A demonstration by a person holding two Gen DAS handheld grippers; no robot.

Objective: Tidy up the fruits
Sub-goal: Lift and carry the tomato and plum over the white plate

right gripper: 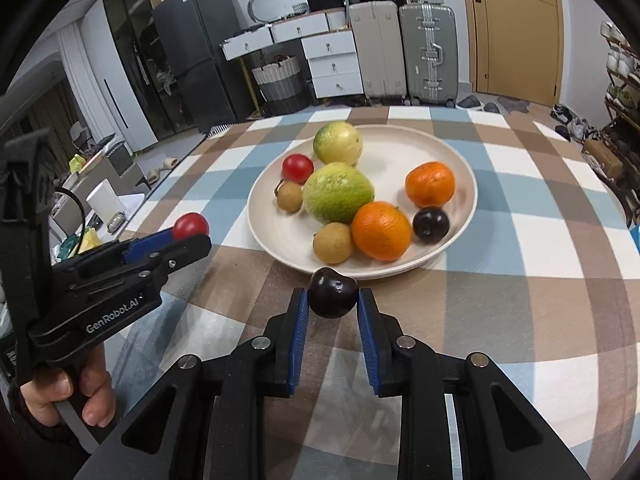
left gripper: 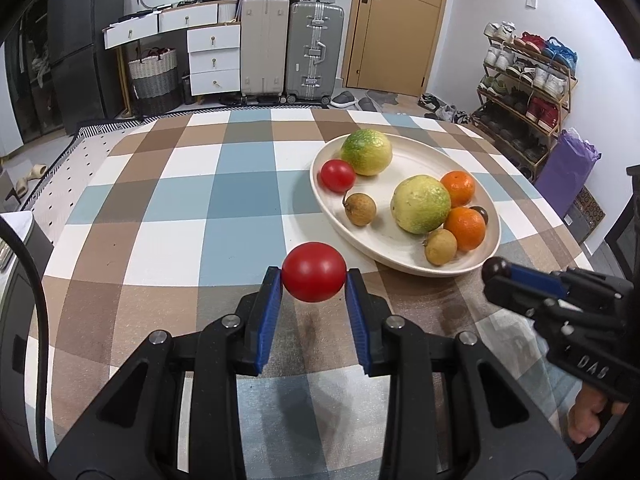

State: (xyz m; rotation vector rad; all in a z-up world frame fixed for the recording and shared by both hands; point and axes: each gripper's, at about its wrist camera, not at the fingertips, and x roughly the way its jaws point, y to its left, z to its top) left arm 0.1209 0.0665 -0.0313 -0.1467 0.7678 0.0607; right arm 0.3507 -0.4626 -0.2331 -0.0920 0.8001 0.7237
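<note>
My left gripper [left gripper: 314, 283] is shut on a red tomato [left gripper: 314, 277] and holds it above the checked tablecloth, left of the cream plate [left gripper: 400, 258]. My right gripper [right gripper: 333, 300] is shut on a dark plum [right gripper: 333, 292] just before the plate's near rim [right gripper: 280, 250]. The plate holds two green-yellow citrus [right gripper: 338, 192], two oranges [right gripper: 381, 231], a small tomato [right gripper: 297, 168], two brown longans [right gripper: 332, 242] and another dark plum [right gripper: 431, 224]. The left gripper with its tomato also shows in the right wrist view [right gripper: 191, 227].
The table is covered by a blue, brown and white checked cloth [left gripper: 180, 200]. Behind it stand suitcases [left gripper: 316, 52], white drawers [left gripper: 214, 60], a basket and a door. A shoe rack [left gripper: 528, 88] stands at the right. The right gripper's body [left gripper: 560, 304] shows at the left wrist view's right edge.
</note>
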